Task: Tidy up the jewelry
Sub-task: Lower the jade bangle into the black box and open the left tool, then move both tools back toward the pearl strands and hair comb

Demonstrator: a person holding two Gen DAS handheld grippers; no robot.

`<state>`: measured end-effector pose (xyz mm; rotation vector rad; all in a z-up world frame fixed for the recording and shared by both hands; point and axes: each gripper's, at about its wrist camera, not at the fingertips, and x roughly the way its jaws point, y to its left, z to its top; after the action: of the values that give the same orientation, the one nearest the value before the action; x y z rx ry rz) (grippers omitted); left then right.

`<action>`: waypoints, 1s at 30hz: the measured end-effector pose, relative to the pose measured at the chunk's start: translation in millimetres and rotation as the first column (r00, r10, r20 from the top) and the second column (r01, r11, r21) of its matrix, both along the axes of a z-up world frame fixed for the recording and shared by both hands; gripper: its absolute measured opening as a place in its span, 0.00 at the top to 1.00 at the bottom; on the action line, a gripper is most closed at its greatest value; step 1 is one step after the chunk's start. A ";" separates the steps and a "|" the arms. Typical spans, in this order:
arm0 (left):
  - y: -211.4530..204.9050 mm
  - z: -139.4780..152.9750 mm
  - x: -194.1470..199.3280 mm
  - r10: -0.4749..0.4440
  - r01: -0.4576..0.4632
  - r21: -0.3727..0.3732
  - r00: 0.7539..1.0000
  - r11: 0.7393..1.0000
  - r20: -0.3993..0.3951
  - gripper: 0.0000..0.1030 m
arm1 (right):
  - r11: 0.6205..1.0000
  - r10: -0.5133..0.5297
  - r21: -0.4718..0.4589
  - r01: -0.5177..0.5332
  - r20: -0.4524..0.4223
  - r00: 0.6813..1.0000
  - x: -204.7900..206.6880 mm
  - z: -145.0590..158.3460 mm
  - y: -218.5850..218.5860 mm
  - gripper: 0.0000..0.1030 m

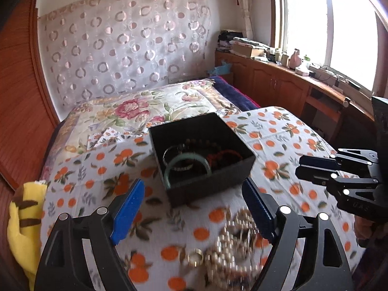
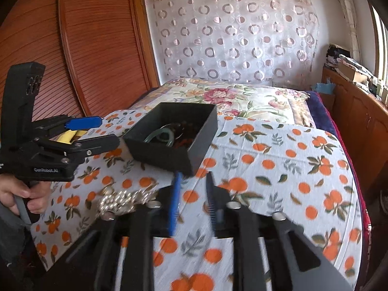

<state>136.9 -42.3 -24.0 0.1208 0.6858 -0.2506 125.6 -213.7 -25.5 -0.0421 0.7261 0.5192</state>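
A black open box [image 1: 208, 191] sits on the orange-print cloth [image 1: 278, 131]. In it lie a pale green bangle [image 1: 169, 169], a red bracelet [image 1: 225, 156] and dark beads [image 1: 206, 143]. Near its front lie a heap of pearl beads [image 1: 230, 242] and a gold ring [image 1: 195, 257]. My left gripper [image 1: 192, 186] stands open wide over the cloth, the pearls just under its right finger and nothing between its pads. My right gripper [image 2: 194, 177] is right of the pearls [image 2: 121, 201], in front of the box [image 2: 165, 155], its jaws a narrow gap apart and empty.
A yellow striped plush [image 1: 21, 230] lies at the cloth's left edge. A floral quilt [image 1: 135, 106] covers the bed behind the box. Wooden cabinets [image 1: 278, 82] with clutter run under the window on the right. A person's hand [image 2: 21, 194] grips the left gripper's handle.
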 end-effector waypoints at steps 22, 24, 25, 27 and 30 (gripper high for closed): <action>27.6 -51.3 -67.4 0.007 -0.014 -0.041 0.989 0.999 -0.149 0.35 | 0.998 0.017 -0.063 -0.020 -0.038 0.999 -71.2 -29.8 9.9 0.75; 24.6 -55.7 -67.9 0.001 -0.008 -0.043 0.987 0.999 -0.160 0.36 | 0.997 0.016 -0.068 -0.019 -0.041 0.999 -74.0 -32.3 9.7 0.75; 23.6 -57.4 -67.7 0.001 -0.008 -0.042 0.986 0.999 -0.164 0.36 | 0.997 0.016 -0.071 -0.019 -0.040 0.999 -73.9 -32.7 9.6 0.75; 20.8 -60.7 -66.3 0.003 -0.011 -0.041 0.985 0.999 -0.173 0.40 | 0.997 0.014 -0.077 -0.017 -0.038 0.999 -75.1 -33.8 10.2 0.75; 18.4 -66.5 -62.2 0.008 -0.016 -0.040 0.980 0.999 -0.198 0.46 | 0.996 0.014 -0.085 -0.018 -0.041 0.999 -76.8 -37.7 12.0 0.75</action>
<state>74.8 -23.9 -90.5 0.0520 0.8781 -0.2677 48.7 -201.7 -63.1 -0.1172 0.7873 0.5054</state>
